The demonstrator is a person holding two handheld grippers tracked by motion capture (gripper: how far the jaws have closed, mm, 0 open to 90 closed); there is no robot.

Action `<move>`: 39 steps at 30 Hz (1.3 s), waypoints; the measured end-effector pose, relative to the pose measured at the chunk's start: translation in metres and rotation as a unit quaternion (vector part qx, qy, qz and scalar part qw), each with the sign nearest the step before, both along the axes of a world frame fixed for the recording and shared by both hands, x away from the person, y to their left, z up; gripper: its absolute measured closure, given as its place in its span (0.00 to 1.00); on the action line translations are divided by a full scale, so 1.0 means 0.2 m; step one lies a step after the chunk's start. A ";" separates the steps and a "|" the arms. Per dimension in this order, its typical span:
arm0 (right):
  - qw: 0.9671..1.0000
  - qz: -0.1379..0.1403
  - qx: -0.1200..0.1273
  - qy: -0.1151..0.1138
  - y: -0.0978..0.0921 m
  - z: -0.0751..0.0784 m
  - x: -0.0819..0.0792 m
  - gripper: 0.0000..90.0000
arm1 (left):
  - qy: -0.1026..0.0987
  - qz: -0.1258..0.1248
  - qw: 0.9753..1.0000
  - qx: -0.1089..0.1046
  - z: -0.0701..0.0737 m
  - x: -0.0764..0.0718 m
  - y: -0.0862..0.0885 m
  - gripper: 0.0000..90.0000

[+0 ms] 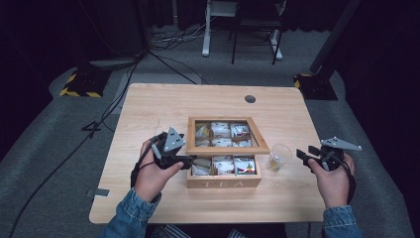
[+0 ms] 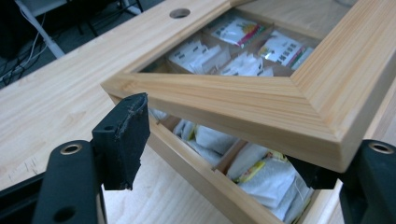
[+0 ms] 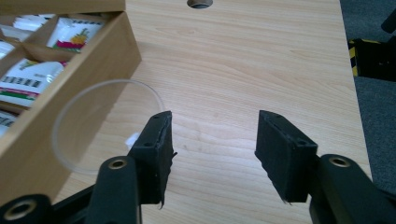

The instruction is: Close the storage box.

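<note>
Lid point(image 2: 261, 100) straddled at its front-left corner by our left gripper point(image 1: 184, 159), jaws spread.
Right gripper point(image 3: 212, 149) hangs spread by the glass point(image 1: 278, 157) (near the tabletop's right edge).

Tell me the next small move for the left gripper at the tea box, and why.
Probably keep swinging the lid up and back. The left gripper has its fingers around the front corner of the lid frame, which is raised only partway above the tea box, so the tea bags below are still half covered. The right gripper is open beside the glass cup.
</note>
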State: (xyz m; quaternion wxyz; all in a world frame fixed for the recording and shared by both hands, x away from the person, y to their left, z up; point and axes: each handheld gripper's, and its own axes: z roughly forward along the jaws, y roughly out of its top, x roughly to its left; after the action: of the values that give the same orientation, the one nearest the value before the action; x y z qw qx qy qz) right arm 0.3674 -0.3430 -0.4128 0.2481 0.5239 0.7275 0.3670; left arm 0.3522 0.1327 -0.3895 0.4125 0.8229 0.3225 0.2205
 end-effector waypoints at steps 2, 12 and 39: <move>1.000 0.000 0.000 0.000 -0.02 -0.03 0.01 0.50 | 0.000 0.004 1.000 0.001 -0.02 -0.01 0.00 0.31; 1.000 0.000 0.022 0.008 -0.08 -0.18 0.04 0.49 | 0.010 0.010 1.000 0.016 -0.08 -0.03 -0.04 0.29; 0.999 -0.003 0.036 0.016 -0.10 -0.31 0.05 0.49 | 0.069 -0.009 0.996 0.047 -0.15 -0.06 -0.05 0.36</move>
State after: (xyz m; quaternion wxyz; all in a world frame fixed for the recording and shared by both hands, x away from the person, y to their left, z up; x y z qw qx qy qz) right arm 0.3766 -0.3621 -0.4754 0.2186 0.5403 0.7161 0.3841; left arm 0.3410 0.1225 -0.4202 0.3524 0.8573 0.3325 0.1741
